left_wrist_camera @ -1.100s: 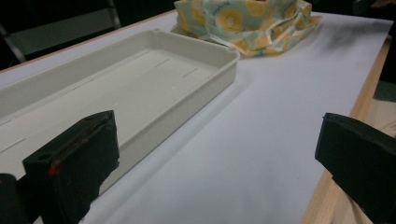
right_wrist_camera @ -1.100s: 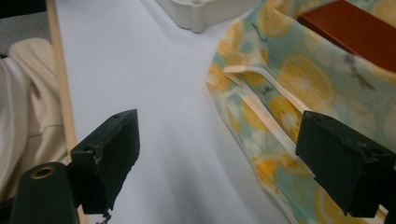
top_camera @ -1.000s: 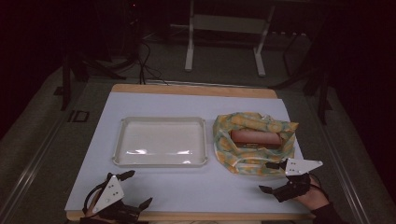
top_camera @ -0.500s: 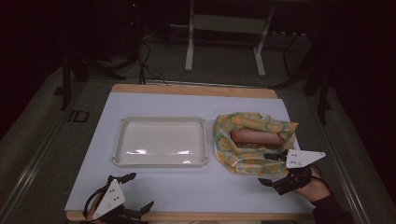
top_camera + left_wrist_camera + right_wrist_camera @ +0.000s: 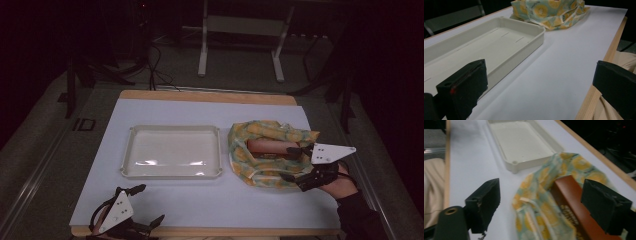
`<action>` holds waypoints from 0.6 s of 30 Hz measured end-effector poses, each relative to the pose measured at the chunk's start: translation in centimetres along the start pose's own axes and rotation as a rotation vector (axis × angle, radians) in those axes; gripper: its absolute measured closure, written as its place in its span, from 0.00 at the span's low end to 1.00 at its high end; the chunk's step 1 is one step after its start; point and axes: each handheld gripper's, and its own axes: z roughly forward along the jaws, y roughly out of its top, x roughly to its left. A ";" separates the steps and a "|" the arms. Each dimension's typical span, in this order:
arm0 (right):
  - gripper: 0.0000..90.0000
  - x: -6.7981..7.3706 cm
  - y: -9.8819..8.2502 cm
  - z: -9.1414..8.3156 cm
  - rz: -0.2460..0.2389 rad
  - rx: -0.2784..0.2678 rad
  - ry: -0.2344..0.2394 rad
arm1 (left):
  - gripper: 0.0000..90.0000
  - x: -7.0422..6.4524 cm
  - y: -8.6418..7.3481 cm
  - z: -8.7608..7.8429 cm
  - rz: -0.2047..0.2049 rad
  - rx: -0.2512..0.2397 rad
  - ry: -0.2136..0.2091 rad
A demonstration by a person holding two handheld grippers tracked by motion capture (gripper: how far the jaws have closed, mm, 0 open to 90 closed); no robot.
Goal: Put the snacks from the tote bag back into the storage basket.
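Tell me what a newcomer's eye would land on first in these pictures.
The yellow-and-green lemon-print cloth bag stands out at the right of the white-covered table, lying open with a reddish-brown box in it. The right gripper hovers open at the bag's right edge. Left of the bag sits an empty cream plastic tray, and the left gripper rests open near the table's front edge.

Box (image 5: 267,147): brown, lying flat inside open cloth bag.
Bag (image 5: 260,150): yellow-patterned, near table's right edge.
Tray (image 5: 172,152): white, empty, table centre.
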 end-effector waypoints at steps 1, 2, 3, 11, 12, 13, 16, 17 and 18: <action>0.19 -0.3 0.1 -0.1 0.000 -0.003 -0.007 | 0.00 0.0 0.0 0.0 0.001 0.002 0.000; 0.19 -0.6 0.2 -0.1 -0.002 -0.005 -0.010 | 0.00 0.0 0.0 0.0 0.002 0.002 0.001; 0.19 -0.7 0.3 -0.2 -0.003 -0.009 -0.016 | 0.00 0.0 0.0 0.1 0.000 0.001 0.000; 0.19 -2.6 0.8 -0.4 -0.008 -0.009 -0.090 | 0.00 0.1 0.0 0.1 -0.003 0.000 0.002; 0.19 -2.8 0.8 -0.4 -0.003 -0.008 -0.096 | 0.00 0.1 0.0 0.1 -0.003 0.001 0.003; 0.19 -3.1 0.8 -0.4 -0.002 -0.010 -0.103 | 0.00 0.1 0.0 0.1 -0.003 0.003 0.004; 0.19 -3.6 0.8 -0.5 0.004 -0.009 -0.117 | 0.00 0.1 0.0 0.1 -0.001 0.003 0.005; 0.19 -4.1 0.8 -0.5 0.007 -0.005 -0.125 | 0.00 0.1 0.0 0.1 0.000 0.004 0.004; 0.19 -4.4 0.8 -0.5 0.012 0.000 -0.128 | 0.00 0.1 0.0 0.1 0.001 0.004 0.004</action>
